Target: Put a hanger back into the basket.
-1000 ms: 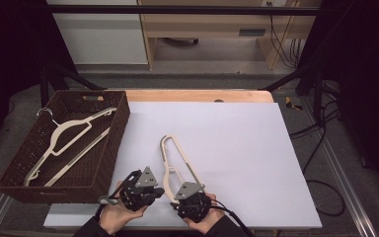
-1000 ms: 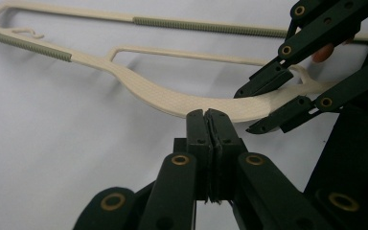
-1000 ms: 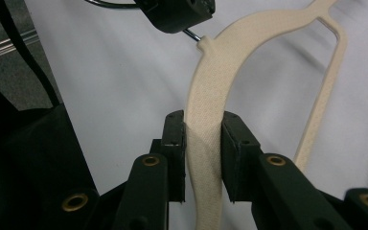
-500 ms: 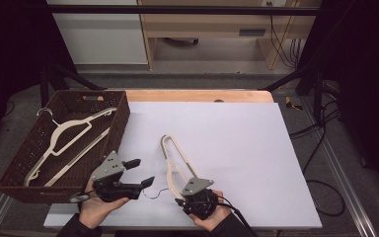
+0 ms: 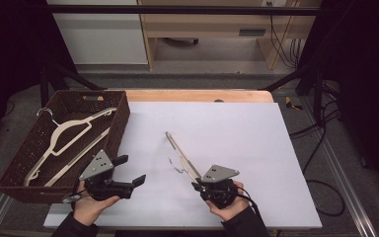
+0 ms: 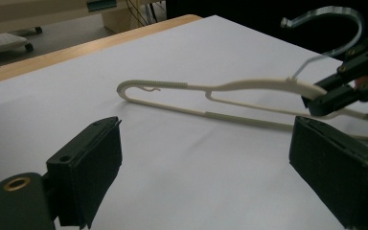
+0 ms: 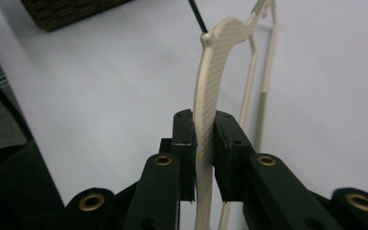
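Work looks abt halfway, judging by how things lie: one cream plastic clothes hanger w/ a metal hook (image 5: 69,140) already lies inside the dark brown woven wicker basket (image 5: 121,116), which sits at the left edge of the white table sheet (image 5: 237,133), while a second cream plastic hanger w/ a thin wire hook (image 5: 181,157) is out on the sheet, right of the basket & well apart from it, not yet stowed. What's left, prob: carry that second hanger over to the basket & lay it beside the first. The right gripper (image 5: 201,183), lower right of the basket, is clamped tight on the second hanger; the right gripper view shows both black pads (image 7: 184,143) pressing the textured flat arm of the hanger (image 7: 210,120) between them, w/ the hanger standing on edge & its far end running away over the sheet. Its jaws have just been closing a little further on that arm. The left gripper (image 5: 131,173), just beside the basket's near right corner, holds nothing: its jaws have just been opening & now stand wide, w/ bare sheet between them. In the left gripper view the hanger (image 6: 220,88) lies beyond the spread pads (image 6: 93,167), untouched by them, its hook (image 6: 326,21) raised near the right gripper (image 6: 326,100)
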